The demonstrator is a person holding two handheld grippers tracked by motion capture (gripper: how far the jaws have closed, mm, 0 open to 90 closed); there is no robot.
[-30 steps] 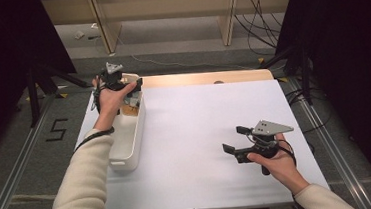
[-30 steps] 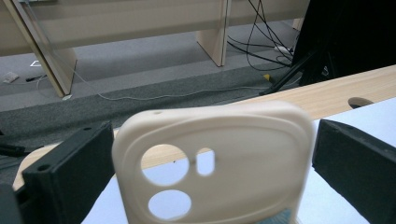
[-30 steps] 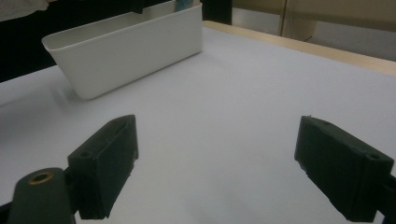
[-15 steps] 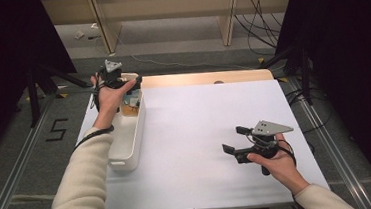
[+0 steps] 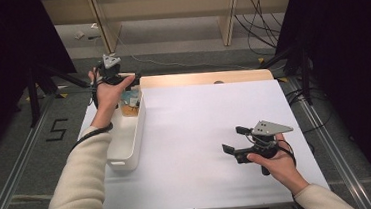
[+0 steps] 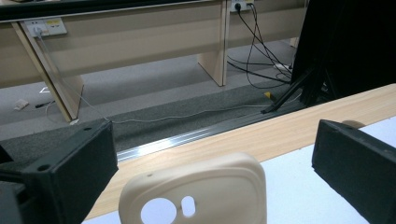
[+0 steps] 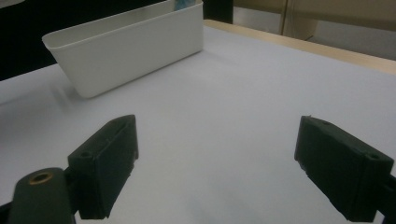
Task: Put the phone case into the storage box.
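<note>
My left gripper [image 5: 124, 81] hovers above the far end of a long white bin [image 5: 135, 138] at the table's left side. In the left gripper view its jaws [image 6: 217, 135] stand wide apart. A cream plastic case with a round hole [image 6: 196, 191] rises between them, close to the left jaw, with a visible gap to the right jaw. My right gripper [image 5: 234, 140] is held low over the white tabletop [image 5: 194, 119] at the near right. It is open, with nothing between its jaws [image 7: 219, 130], and points toward the bin [image 7: 135, 46].
Small blue and orange items [image 5: 130, 101] lie in the bin's far end. A bare wooden strip [image 5: 206, 78] runs along the table's far edge. Beyond it are grey floor, cables [image 6: 252, 42] and desk legs. Metal rails flank the table.
My left hand has edged slightly up and away over the bin's far end. The right hand and its open jaws have stayed put.
</note>
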